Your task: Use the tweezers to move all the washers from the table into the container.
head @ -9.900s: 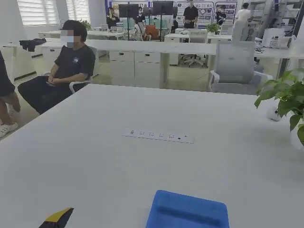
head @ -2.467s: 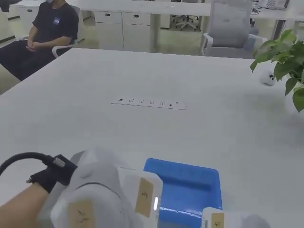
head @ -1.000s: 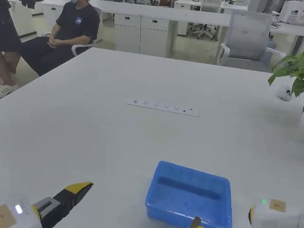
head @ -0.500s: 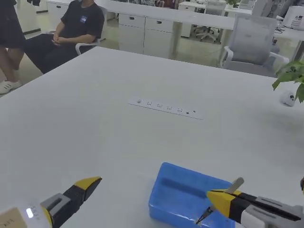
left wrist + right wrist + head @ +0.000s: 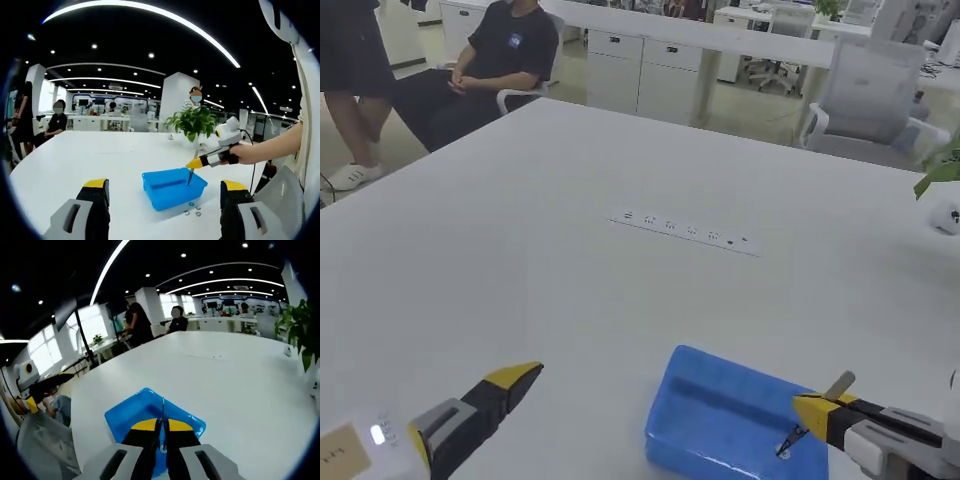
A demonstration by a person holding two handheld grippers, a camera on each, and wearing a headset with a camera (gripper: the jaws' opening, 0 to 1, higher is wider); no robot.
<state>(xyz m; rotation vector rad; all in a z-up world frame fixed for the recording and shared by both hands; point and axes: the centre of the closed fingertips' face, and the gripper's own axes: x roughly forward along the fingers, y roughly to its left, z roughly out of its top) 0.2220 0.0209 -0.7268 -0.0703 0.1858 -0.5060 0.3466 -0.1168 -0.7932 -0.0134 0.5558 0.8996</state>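
A blue container [image 5: 725,405] sits on the white table [image 5: 570,280] near its front edge. My right gripper [image 5: 817,405] is shut on thin metal tweezers [image 5: 788,443], whose points hang down over the container's right part. In the right gripper view the tweezers [image 5: 162,412] stick out between the shut jaws of my right gripper [image 5: 161,426], above the container [image 5: 130,412]. My left gripper [image 5: 164,184] stands open and holds nothing, left of the container [image 5: 172,186]. Several small washers [image 5: 192,209] lie on the table by the container's near corner.
A white power strip [image 5: 685,231] lies across the middle of the table. A person sits on a chair [image 5: 505,55] past the far left corner, with another person standing beside. A potted plant [image 5: 192,122] stands at the table's right side. An office chair [image 5: 875,100] is behind the table.
The right gripper with the tweezers has come in from the right, over the container. The left gripper's jaw has come further in at the lower left. The head camera has shifted.
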